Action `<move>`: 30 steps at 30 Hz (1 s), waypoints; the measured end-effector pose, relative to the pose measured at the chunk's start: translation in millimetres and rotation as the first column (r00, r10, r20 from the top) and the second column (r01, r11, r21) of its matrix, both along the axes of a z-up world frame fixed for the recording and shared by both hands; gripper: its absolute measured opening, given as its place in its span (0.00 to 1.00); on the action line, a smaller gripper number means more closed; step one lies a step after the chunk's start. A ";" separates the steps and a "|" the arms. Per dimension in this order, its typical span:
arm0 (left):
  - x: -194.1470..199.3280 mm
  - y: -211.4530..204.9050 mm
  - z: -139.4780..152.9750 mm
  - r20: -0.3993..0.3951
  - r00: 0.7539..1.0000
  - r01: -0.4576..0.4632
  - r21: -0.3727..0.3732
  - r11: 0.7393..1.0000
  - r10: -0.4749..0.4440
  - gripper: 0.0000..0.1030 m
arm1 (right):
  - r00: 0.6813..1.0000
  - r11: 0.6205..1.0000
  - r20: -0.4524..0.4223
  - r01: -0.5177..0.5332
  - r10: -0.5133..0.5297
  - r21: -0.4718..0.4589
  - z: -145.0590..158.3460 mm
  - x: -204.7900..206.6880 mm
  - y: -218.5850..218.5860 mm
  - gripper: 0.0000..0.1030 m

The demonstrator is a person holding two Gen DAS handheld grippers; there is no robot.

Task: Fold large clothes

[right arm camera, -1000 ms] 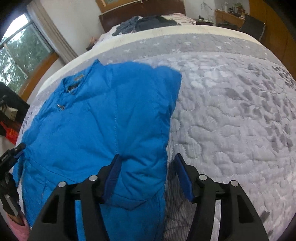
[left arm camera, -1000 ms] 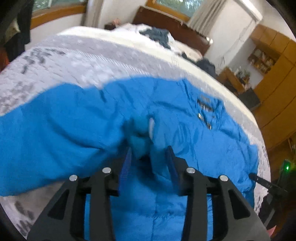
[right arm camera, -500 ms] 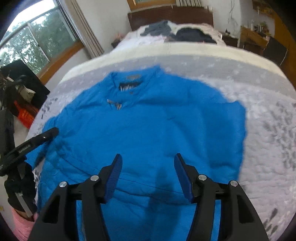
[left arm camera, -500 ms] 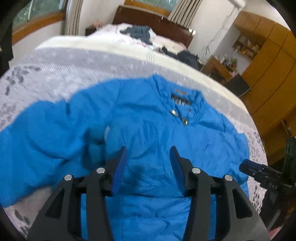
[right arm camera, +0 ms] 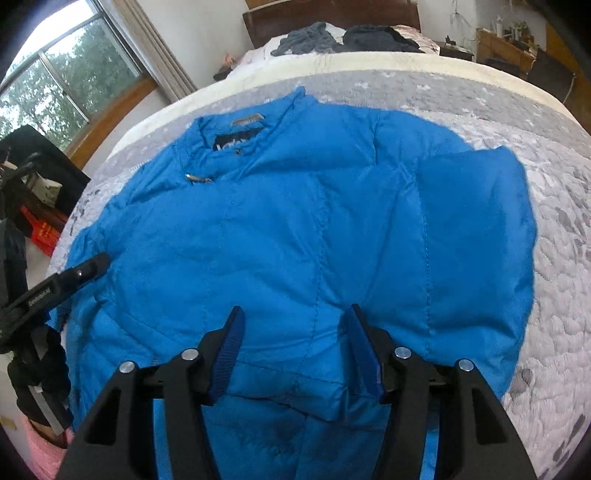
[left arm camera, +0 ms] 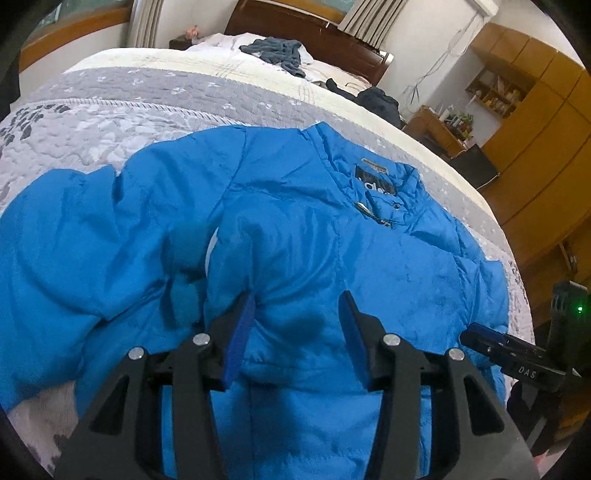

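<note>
Since a second ago we have let go of the sleeve and drawn back. Our left gripper (left arm camera: 297, 314) now gapes wide, holding nothing, and our right gripper (right arm camera: 295, 328) likewise. Both hover over the jacket (right arm camera: 295, 229), seemingly just clear of it. It lies front up on the bed (right arm camera: 554, 192), collar (left arm camera: 384, 177) toward the headboard (left arm camera: 306, 26).

Blue puffer jacket (right arm camera: 295, 229) lies front-up, right sleeve folded across.
</note>
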State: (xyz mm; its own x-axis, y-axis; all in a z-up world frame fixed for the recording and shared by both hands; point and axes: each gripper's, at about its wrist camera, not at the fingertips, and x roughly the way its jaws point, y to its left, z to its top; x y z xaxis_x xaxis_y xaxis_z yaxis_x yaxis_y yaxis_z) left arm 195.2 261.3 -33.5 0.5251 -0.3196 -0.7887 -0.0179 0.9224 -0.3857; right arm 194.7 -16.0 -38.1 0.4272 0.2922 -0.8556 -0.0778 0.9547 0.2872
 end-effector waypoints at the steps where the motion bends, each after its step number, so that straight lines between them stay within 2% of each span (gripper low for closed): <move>1: -4.9 3.3 5.9 0.004 1.000 -0.008 -0.007 1.000 0.008 0.46 | 1.000 1.000 0.012 -0.006 0.006 0.012 5.9 -2.4 1.2 0.57; 3: -21.2 14.7 23.1 0.044 0.999 -0.022 -0.024 0.999 0.023 0.51 | 0.998 0.999 0.062 -0.033 0.031 0.023 24.0 -10.3 6.6 0.57; 4: -30.5 21.0 30.8 0.064 0.997 -0.032 -0.018 0.999 0.033 0.56 | 0.996 0.999 0.083 -0.042 0.041 0.017 31.2 -14.8 10.0 0.58; 7: -66.5 47.4 48.8 0.108 0.990 -0.090 0.024 0.996 0.087 0.64 | 0.989 0.996 0.112 -0.095 0.093 0.004 44.8 -27.0 26.8 0.63; 9: -92.0 71.7 50.7 0.102 0.986 -0.134 0.029 0.991 0.130 0.69 | 0.985 0.990 0.100 -0.139 0.137 0.013 44.1 -30.9 42.1 0.63; 14: -149.4 137.3 33.0 0.038 0.963 -0.268 0.020 0.963 0.267 0.72 | 0.970 0.971 0.069 -0.237 0.234 0.036 35.5 -41.8 73.5 0.63; 17: -183.6 184.3 19.0 0.004 0.925 -0.379 -0.031 0.925 0.379 0.72 | 0.962 0.965 0.076 -0.262 0.261 0.002 30.2 -47.7 87.8 0.64; 21: -210.6 232.9 2.6 -0.019 0.866 -0.500 -0.078 0.863 0.500 0.72 | 0.961 0.963 0.067 -0.269 0.269 -0.008 21.8 -46.9 93.7 0.64; 24: -215.4 259.0 -10.9 -0.039 0.829 -0.558 -0.120 0.821 0.558 0.70 | 0.963 0.965 0.064 -0.263 0.263 -0.011 15.7 -43.9 93.9 0.64; 29: -214.7 294.8 -23.0 -0.015 0.787 -0.600 -0.253 0.759 0.616 0.68 | 0.962 0.965 0.066 -0.263 0.264 -0.023 10.4 -41.9 94.5 0.64; 30: -211.9 295.8 -21.3 -0.011 0.783 -0.603 -0.260 0.754 0.622 0.68 | 0.962 0.965 0.064 -0.262 0.264 -0.027 8.6 -41.5 95.0 0.64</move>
